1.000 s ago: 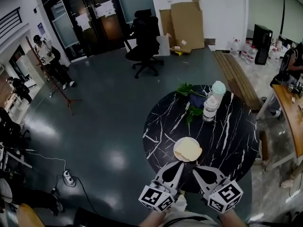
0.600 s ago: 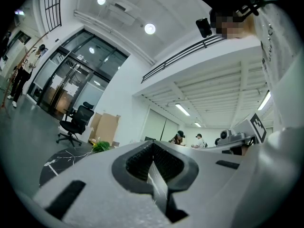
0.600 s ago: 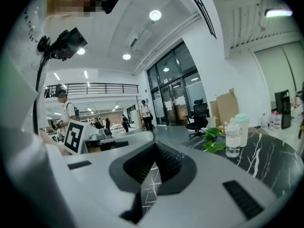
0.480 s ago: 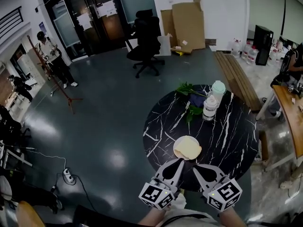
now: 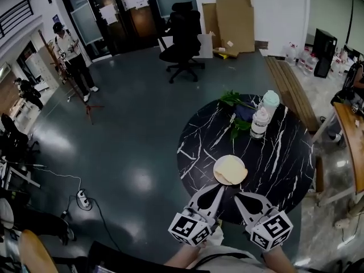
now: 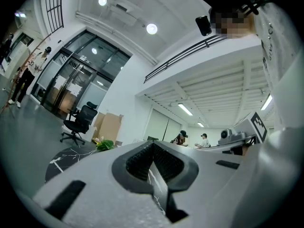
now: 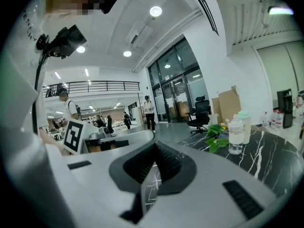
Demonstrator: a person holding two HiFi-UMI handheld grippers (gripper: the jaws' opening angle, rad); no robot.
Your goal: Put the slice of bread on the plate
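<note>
Currently, the round black marble table (image 5: 273, 152) occupies the right side of the head view. At its near edge, the left gripper (image 5: 219, 187) and the right gripper (image 5: 237, 195) hover side by side, jaws clenched together and empty. Just beyond their tips, the plate (image 5: 217, 175) carries the slice of bread (image 5: 233, 168), lying flat.

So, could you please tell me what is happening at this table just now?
A person holds a tool in each hand at the near edge of the round black table. The left tool and the right tool are both shut and empty, pointing toward the plate. The slice of bread already lies on that plate, and neither tool touches it. Two bottles and green leaves sit at the far side.
</note>
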